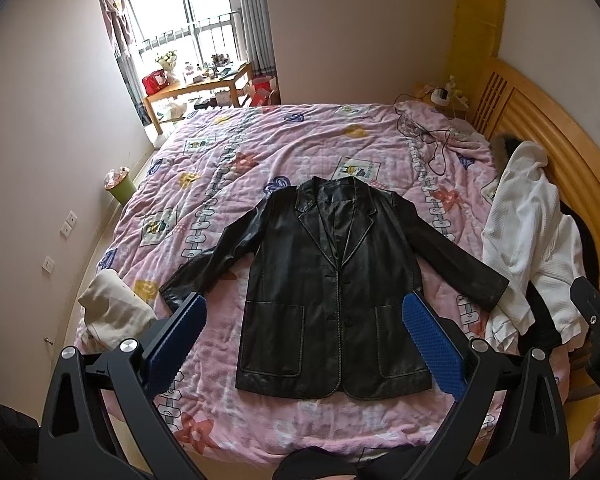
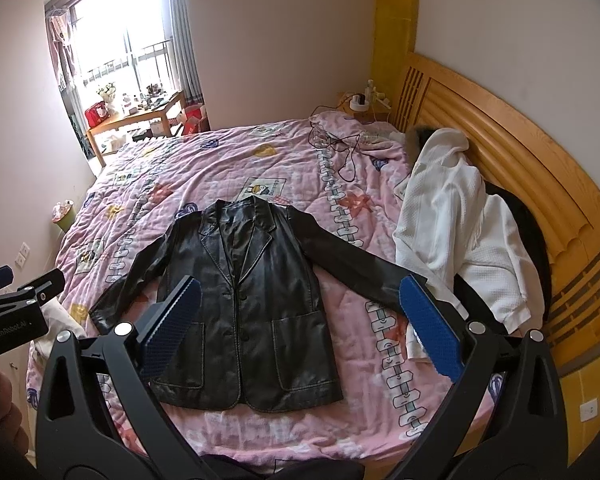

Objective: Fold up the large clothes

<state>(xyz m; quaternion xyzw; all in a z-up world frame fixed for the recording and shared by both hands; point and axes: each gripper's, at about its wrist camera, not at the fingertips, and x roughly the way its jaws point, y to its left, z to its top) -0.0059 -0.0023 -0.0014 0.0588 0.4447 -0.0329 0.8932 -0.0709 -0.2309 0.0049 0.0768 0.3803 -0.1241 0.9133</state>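
Bed (image 1: pixel 260 152) | jacket (image 1: pixel 332 280) flat (hem partly hidden) | left gripper (image 1: pixel 304 340), right gripper (image 2: pixel 300 320) — both apart

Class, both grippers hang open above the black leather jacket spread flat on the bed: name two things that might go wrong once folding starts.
1. The black leather jacket looks stiff and glossy, so it may slip from the pads or spring back unfolded.
2. Its right sleeve ends beside the white garment; the right gripper might pinch both together.
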